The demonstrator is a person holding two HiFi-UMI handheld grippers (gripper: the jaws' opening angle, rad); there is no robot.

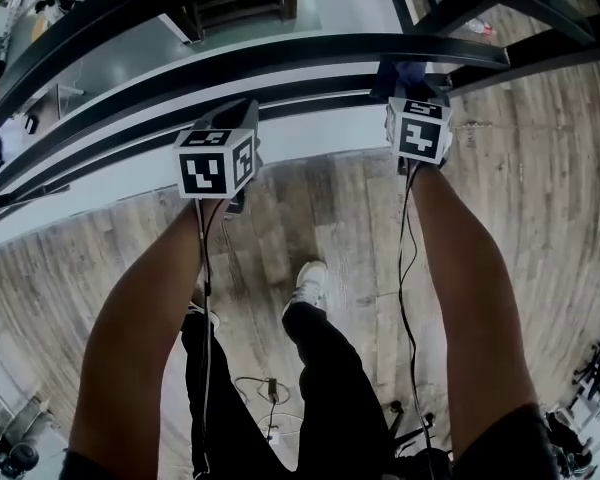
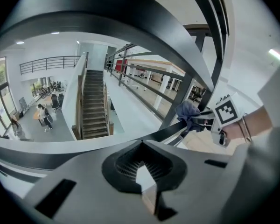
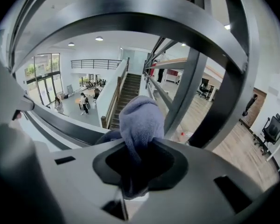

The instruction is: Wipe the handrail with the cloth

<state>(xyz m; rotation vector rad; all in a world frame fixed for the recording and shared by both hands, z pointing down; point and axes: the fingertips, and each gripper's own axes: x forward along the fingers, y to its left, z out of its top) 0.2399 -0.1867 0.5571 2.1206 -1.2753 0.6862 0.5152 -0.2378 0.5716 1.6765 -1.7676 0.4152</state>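
Left gripper hangs at ten o'clock, jaws together on nothing; the handrail arcs across twelve o'clock and shows no wiped stretch, so most wiping probably remains; right gripper, at one o'clock, is clamped on the cloth, just under the rail; only the left gripper view shows that cloth side-on beside a post.

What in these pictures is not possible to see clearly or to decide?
- Head view: whether the cloth touches the handrail; the marker cube covers the contact.
- Right gripper view: what lies behind the cloth; its bulk hides it.
- Left gripper view: people on the lower floor, too small.
- Head view: handrail's left end, cut by the edge.
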